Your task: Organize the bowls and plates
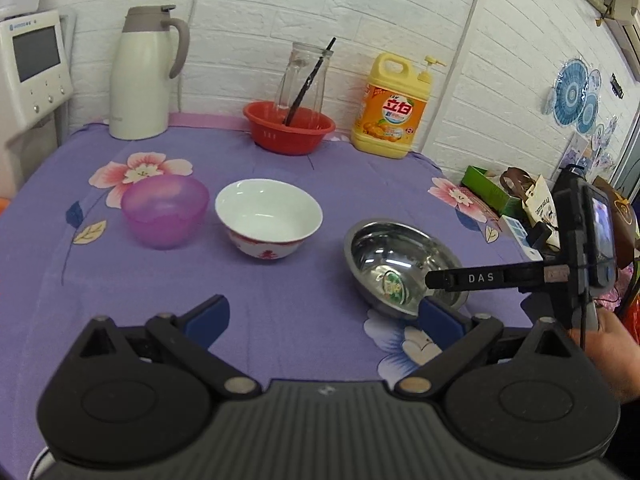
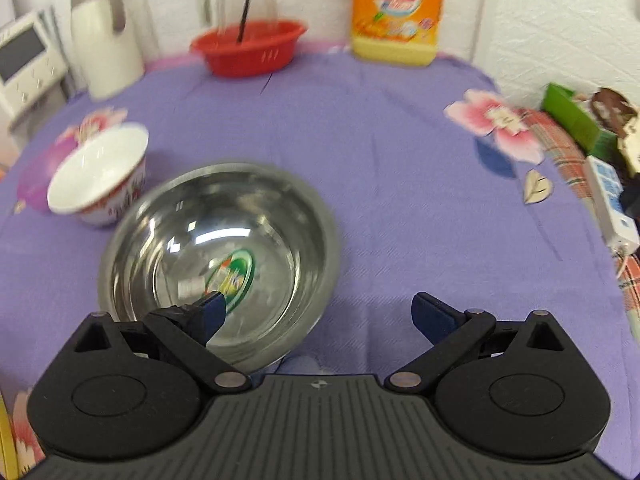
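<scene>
Steel bowl (image 2: 218,264) sits on the purple tabletop (image 2: 400,184); right gripper (image 2: 320,316) spread wide, one finger inside it. Left gripper (image 1: 324,318) hovers released.

A lilac tablecloth (image 1: 304,184) printed with pink-and-white flowers carries a translucent purple plastic bowl (image 1: 165,211), a white ceramic bowl (image 1: 269,218) banded in red motifs, and a shiny steel bowl (image 1: 402,266) bearing a green sticker. Behind stand a red plastic basin (image 1: 289,128), a yellow-orange detergent jug (image 1: 392,108) and a cream thermos jug (image 1: 142,74) with a taupe lid.
</scene>
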Tool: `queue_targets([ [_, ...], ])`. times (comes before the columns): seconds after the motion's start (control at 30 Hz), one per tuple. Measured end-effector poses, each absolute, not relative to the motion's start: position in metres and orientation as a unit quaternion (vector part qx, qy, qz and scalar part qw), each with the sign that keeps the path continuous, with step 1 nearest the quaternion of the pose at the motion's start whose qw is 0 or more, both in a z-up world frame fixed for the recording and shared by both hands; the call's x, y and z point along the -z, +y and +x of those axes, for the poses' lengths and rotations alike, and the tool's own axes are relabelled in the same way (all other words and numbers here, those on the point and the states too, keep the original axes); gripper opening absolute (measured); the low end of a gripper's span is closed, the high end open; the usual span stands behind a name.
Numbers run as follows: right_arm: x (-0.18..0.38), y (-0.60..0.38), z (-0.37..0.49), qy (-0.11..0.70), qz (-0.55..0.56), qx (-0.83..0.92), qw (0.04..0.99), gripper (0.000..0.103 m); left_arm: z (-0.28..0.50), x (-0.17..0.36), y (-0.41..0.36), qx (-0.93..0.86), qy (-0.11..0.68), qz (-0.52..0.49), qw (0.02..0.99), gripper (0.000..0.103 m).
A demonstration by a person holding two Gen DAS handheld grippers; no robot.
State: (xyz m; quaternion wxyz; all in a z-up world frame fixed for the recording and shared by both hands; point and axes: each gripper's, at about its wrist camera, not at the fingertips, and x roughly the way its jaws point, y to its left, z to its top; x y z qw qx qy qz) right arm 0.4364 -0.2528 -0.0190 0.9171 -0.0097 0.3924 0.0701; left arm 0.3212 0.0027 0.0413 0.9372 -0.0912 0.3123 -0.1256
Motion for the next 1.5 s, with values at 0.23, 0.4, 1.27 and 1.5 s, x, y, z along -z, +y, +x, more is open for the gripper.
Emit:
queue_targets([
  [0.23,0.03,-0.25,0.431,0.313,-0.014,-0.053,0.948,0.103,0.394,-0.018,-0.033,0.111,0.358,-0.143,0.916,0.099],
  [0.4,0.042,-0.252,0.443,0.313,-0.018,-0.061,0.948,0.103,0.432,0.008,-0.053,0.097,0.393,-0.147,0.902,0.099],
  [1.27,0.057,-0.236,0.437,0.302,-0.019,-0.104,0.948,0.103,0.457,0.03,-0.099,0.093,0.377,-0.028,0.921,0.04],
  [1.5,0.052,-0.229,0.426,0.302,-0.008,-0.141,0.943,0.093,0.439,0.021,-0.093,0.098,0.394,-0.051,0.913,0.035],
])
